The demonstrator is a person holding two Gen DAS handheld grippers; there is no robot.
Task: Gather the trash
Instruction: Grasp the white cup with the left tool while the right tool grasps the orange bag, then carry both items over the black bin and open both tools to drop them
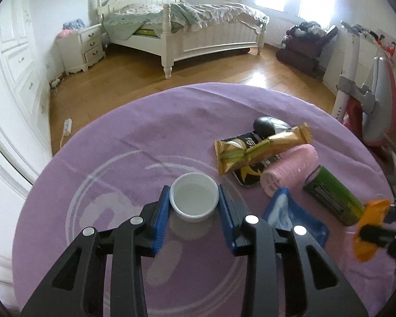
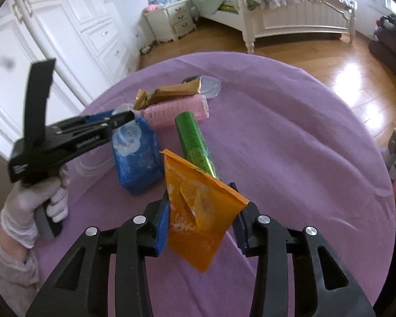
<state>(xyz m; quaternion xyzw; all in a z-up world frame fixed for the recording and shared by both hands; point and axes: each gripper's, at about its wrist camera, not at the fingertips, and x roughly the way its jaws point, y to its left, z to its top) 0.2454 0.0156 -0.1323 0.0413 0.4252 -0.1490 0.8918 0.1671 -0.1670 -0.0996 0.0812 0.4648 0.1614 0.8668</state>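
A small white plastic cup (image 1: 194,203) stands on the purple tablecloth (image 1: 134,142). My left gripper (image 1: 194,190) is shut on it, one blue pad against each side. In the right wrist view my right gripper (image 2: 201,198) is shut on an orange snack wrapper (image 2: 195,219), which stands up between the pads above the cloth. The same wrapper (image 1: 369,227) shows blurred at the right edge of the left wrist view. A white-gloved hand (image 2: 26,211) holds the left gripper (image 2: 124,116) at the table's left side.
Right of the cup lie a blue tissue pack (image 1: 295,219), a green foil packet (image 1: 332,198), a pink roll (image 1: 290,169), a gold wrapper (image 1: 264,150) over a black packet (image 1: 248,177), and a dark round object (image 1: 264,126). Beyond the table are wood floor and a white bed (image 1: 198,26).
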